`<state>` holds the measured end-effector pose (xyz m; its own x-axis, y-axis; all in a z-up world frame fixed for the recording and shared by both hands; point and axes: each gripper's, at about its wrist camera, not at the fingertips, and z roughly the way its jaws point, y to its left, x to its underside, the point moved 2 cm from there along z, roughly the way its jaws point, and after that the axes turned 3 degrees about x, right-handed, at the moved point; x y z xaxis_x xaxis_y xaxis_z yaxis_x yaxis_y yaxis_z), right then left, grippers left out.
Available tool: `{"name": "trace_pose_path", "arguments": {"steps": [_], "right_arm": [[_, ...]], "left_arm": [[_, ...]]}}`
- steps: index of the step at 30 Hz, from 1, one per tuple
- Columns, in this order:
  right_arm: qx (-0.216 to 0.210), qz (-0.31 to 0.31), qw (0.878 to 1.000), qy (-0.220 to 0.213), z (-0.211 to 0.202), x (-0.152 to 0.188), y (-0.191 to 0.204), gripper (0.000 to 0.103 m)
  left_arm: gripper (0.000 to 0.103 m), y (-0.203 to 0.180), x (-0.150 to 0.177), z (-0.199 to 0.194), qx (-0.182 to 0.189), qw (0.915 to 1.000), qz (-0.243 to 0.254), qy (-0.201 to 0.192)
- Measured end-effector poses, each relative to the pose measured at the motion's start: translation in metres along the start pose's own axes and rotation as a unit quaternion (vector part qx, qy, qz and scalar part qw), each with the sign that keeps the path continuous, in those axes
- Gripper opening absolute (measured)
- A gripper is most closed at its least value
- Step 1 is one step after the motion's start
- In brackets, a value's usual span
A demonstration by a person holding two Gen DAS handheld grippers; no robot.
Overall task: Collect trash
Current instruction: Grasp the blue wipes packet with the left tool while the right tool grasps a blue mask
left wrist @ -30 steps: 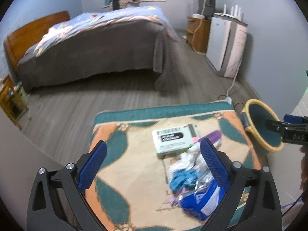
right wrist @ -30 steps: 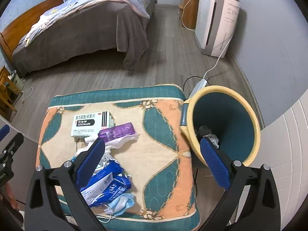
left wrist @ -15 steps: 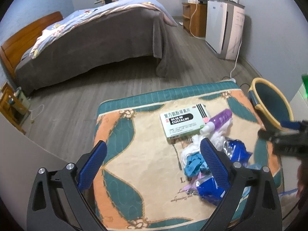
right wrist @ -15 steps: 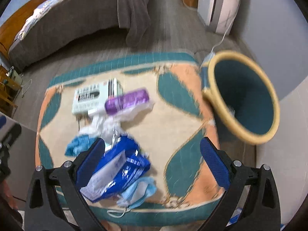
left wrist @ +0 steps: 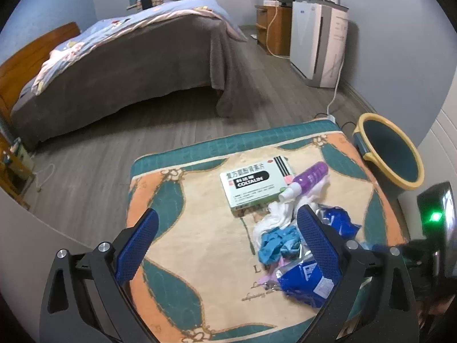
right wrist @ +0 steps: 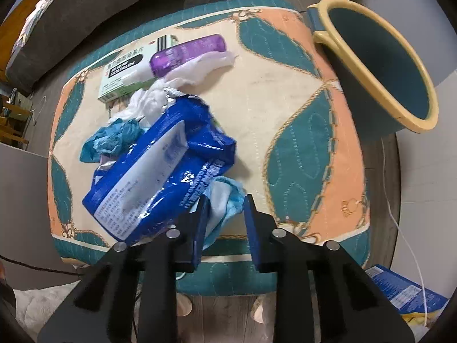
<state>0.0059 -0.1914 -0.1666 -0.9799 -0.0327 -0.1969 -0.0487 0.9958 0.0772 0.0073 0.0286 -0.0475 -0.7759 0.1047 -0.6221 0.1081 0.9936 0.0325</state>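
1. We have the right gripper [right wrist: 223, 210] low at the near edge of the patterned cushion [right wrist: 300, 91], its two blue pads drawn close together with a narrow gap between them.
2. In that gap sits the pale blue face mask [right wrist: 222, 197] — the pads flank its crumpled edge, but we cannot tell whether they are pressing on it.
3. Just left of the mask, and partly over it, lies the blue wipes packet [right wrist: 160, 168], glossy and torn open at its far end.
4. Beyond the packet: a crumpled teal glove [right wrist: 114, 137], white tissue [right wrist: 148, 103], a purple bottle [right wrist: 188, 51] lying on its side, and a green-and-white medicine box [right wrist: 122, 73] printed COLTALIN. The bottle touches the box.
5. The teal bin [right wrist: 400, 65] with its yellow rim stands just off the cushion's right side, tilted towards us in the right wrist view.
6. Our left gripper [left wrist: 227, 233] hovers over the near left part of the cushion with its pads spread wide — nothing between them.
7. From the left wrist the same heap shows on the cushion's right half; the bin stands beyond the far right corner.
8. Background: a bed [left wrist: 128, 65] with a grey cover, wood floor [left wrist: 114, 154], a white appliance [left wrist: 317, 40] against the wall.
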Motion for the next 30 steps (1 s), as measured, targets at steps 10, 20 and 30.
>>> {"name": "trace_pose_path", "arguments": {"steps": [10, 20, 30], "right_arm": [[0.038, -0.061, 0.992, -0.101, -0.087, -0.064, -0.013, 0.015], [0.026, -0.064, 0.991, -0.116, -0.071, -0.082, -0.016, 0.012], [-0.013, 0.009, 0.998, -0.063, -0.037, -0.102, -0.056, 0.025]], "left_arm": [[0.096, -0.029, 0.012, 0.019, 0.042, 0.9985, 0.020, 0.030], [0.093, -0.089, 0.035, 0.062, 0.089, 0.9888, 0.087, 0.083], [0.027, -0.122, 0.054, 0.093, 0.106, 0.9743, 0.136, 0.145]]}}
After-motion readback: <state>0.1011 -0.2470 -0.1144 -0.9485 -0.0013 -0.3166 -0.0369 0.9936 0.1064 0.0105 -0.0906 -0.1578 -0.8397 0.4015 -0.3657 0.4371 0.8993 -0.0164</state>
